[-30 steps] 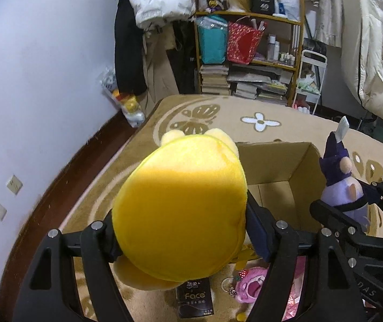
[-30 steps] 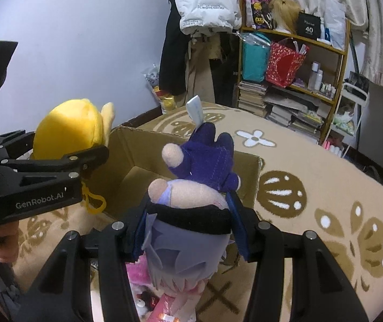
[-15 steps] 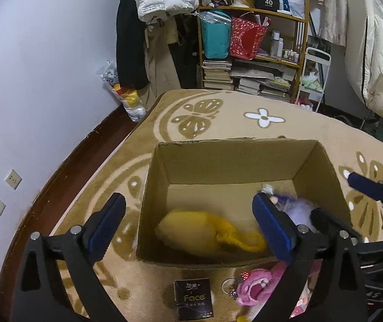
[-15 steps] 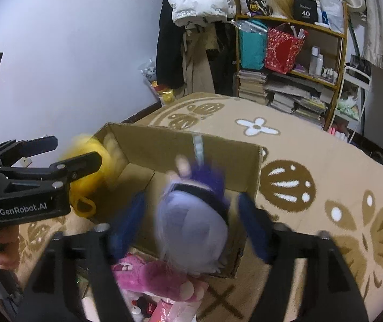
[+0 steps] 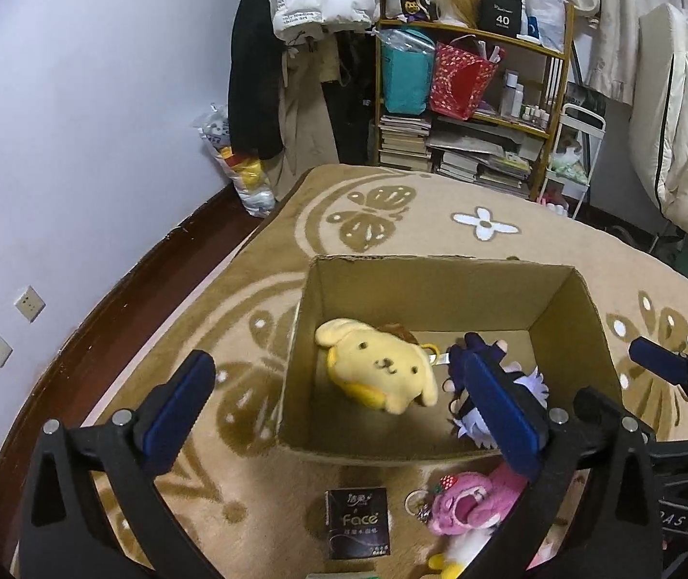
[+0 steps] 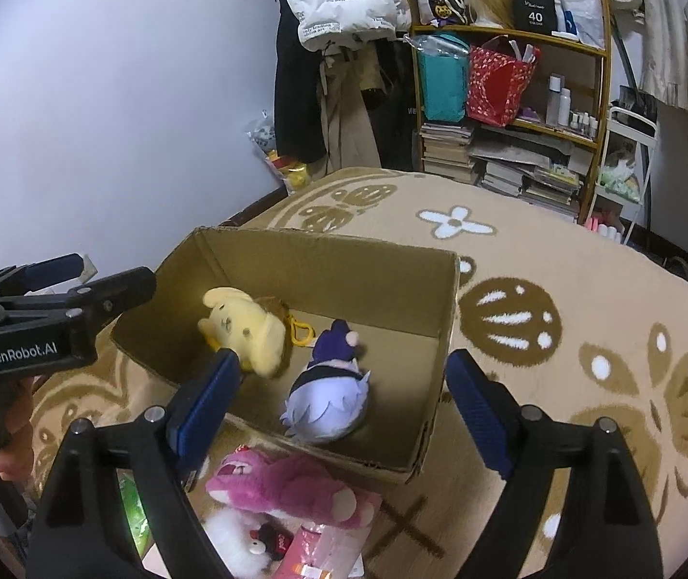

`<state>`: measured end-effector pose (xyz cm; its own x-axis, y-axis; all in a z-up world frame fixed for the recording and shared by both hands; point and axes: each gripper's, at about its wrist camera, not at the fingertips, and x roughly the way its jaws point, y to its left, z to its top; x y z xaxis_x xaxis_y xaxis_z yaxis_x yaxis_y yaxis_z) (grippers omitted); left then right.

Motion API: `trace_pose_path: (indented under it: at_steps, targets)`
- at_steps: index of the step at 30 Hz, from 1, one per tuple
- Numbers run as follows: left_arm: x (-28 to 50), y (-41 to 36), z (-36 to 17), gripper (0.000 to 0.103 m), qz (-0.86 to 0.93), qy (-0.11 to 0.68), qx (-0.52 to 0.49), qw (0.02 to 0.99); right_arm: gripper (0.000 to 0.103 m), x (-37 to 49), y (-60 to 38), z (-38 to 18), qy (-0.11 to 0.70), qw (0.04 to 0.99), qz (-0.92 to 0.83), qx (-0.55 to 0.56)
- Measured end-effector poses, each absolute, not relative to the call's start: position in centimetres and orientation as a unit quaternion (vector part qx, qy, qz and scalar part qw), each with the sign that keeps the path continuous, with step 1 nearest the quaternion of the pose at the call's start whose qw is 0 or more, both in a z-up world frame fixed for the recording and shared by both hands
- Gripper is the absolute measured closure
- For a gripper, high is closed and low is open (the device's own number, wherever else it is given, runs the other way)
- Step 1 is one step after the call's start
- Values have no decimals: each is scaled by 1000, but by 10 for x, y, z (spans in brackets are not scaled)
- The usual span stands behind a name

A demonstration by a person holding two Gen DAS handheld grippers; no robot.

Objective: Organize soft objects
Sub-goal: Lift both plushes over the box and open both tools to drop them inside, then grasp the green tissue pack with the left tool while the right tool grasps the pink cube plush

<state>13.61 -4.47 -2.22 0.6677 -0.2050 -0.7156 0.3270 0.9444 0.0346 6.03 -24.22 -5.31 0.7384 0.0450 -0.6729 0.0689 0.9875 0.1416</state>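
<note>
One patterned beige rug [image 5: 440,222] underfoot

The right gripper [image 6: 339,395] hangs over a cardboard box [image 6: 334,260] with jaws apart, having just been opening, nothing between them. Inside, a yellow dog plush [image 6: 247,328] lies at ten o'clock of a purple plush [image 6: 327,398]. A pink plush [image 6: 286,487] lies outside at six o'clock.

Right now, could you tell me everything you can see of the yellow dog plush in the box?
The yellow dog plush is a soft, fleecy toy with floppy ears, small dark eyes and nose, a brown cap behind its head and a yellow clip at its side. It lies face up on the floor of the open cardboard box, toward the box's left side in the left wrist view, close beside the purple plush. No gripper touches it.
</note>
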Motion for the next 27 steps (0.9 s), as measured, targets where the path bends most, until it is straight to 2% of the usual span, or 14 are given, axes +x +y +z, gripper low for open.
trace_pose_path:
  at_steps: [2, 4, 6, 27]
  targets:
    - [131, -41, -21, 1, -144, 381, 84, 910, 11, 57, -241, -53, 364, 928, -13, 79]
    - [126, -38, -19, 1, -139, 381, 85, 910, 3, 53, -239, -54, 368, 926, -12, 81]
    - [121, -33, -18, 1, -136, 386, 81, 909, 0, 48, -236, -53, 367, 926, -12, 84]
    - [60, 9, -16, 1, -129, 411, 60, 901, 0, -3, -196, -46, 376, 923, -2, 80]
